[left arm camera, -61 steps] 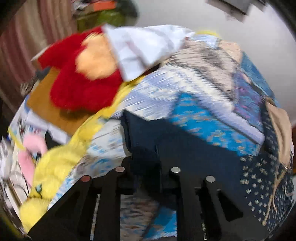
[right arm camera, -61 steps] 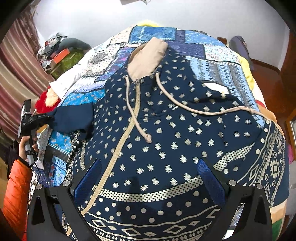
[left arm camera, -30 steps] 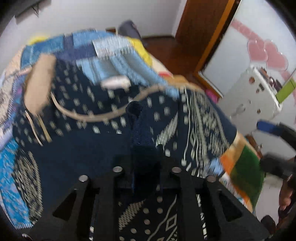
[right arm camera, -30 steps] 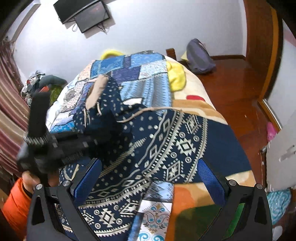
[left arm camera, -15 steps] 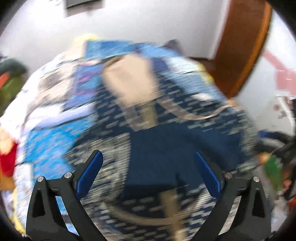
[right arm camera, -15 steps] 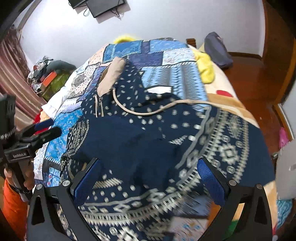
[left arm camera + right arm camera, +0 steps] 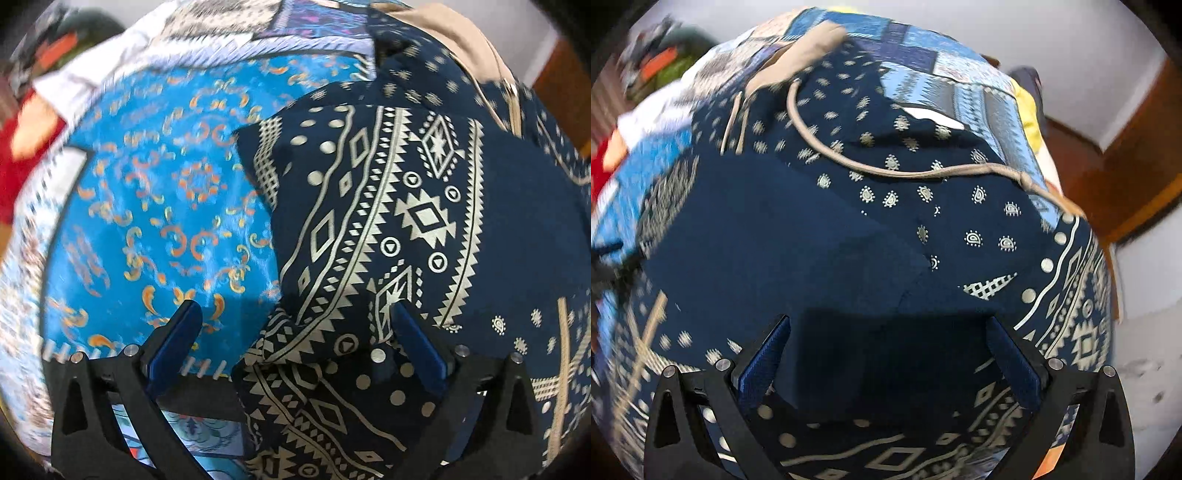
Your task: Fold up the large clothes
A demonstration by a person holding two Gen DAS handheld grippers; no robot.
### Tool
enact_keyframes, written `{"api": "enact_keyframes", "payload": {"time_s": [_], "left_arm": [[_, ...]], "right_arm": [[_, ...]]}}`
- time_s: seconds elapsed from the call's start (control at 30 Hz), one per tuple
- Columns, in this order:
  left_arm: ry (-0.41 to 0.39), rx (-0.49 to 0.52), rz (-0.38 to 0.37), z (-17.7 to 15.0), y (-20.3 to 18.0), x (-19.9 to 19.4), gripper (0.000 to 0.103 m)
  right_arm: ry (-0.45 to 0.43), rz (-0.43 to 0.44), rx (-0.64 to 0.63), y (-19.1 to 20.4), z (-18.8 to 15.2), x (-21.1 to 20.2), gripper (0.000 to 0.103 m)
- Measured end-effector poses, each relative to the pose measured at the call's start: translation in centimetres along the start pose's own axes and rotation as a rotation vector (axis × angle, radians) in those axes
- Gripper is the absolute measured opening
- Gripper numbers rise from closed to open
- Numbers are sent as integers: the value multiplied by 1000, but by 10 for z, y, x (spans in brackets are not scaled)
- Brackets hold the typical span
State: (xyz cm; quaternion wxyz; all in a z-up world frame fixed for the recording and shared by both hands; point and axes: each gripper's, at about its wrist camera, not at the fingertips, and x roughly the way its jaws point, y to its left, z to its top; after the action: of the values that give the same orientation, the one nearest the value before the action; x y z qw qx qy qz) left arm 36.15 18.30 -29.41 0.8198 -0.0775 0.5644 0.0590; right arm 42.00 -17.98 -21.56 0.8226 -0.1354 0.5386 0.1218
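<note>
Garment: a navy hooded top with cream geometric print (image 7: pixel 388 221) is seen spread on the bed, its tan-lined hood (image 7: pixel 798 59) towards the far end.
Fold: a plain navy panel (image 7: pixel 783 236) is laid across the dotted chest; a tan drawstring cord (image 7: pixel 886 168) is curved over it.
Bed: a patchwork quilt in bright blue with orange scrolls (image 7: pixel 155 206) is exposed beside the top's left edge.
Left tool (image 7: pixel 295 347): blue-padded fingers are held wide apart, nothing gripped, above the patterned hem edge.
Right tool (image 7: pixel 886 354): jaws are spread wide, nothing gripped, over the dark navy cloth.
Background: a red plush item (image 7: pixel 22 133) is blurred at the left margin.
</note>
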Motion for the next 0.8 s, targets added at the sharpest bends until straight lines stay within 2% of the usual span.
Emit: {"api": "enact_keyframes", "payload": {"time_s": [0.1, 0.2, 0.47, 0.6, 0.8], "left_arm": [[9, -29, -29, -1, 9, 2, 103], [18, -28, -10, -3, 17, 1, 103], [55, 48, 113, -29, 22, -14, 103], [9, 60, 117, -33, 11, -43, 103], [-130, 102, 63, -15, -27, -105, 103]], "right_arm": [[-17, -52, -56, -1, -4, -7, 103], [-17, -76, -84, -6, -10, -15, 103], [-61, -24, 42, -43, -43, -66, 103], [-117, -36, 94, -67, -54, -96, 103], [-211, -75, 216, -118, -69, -141, 103]]}}
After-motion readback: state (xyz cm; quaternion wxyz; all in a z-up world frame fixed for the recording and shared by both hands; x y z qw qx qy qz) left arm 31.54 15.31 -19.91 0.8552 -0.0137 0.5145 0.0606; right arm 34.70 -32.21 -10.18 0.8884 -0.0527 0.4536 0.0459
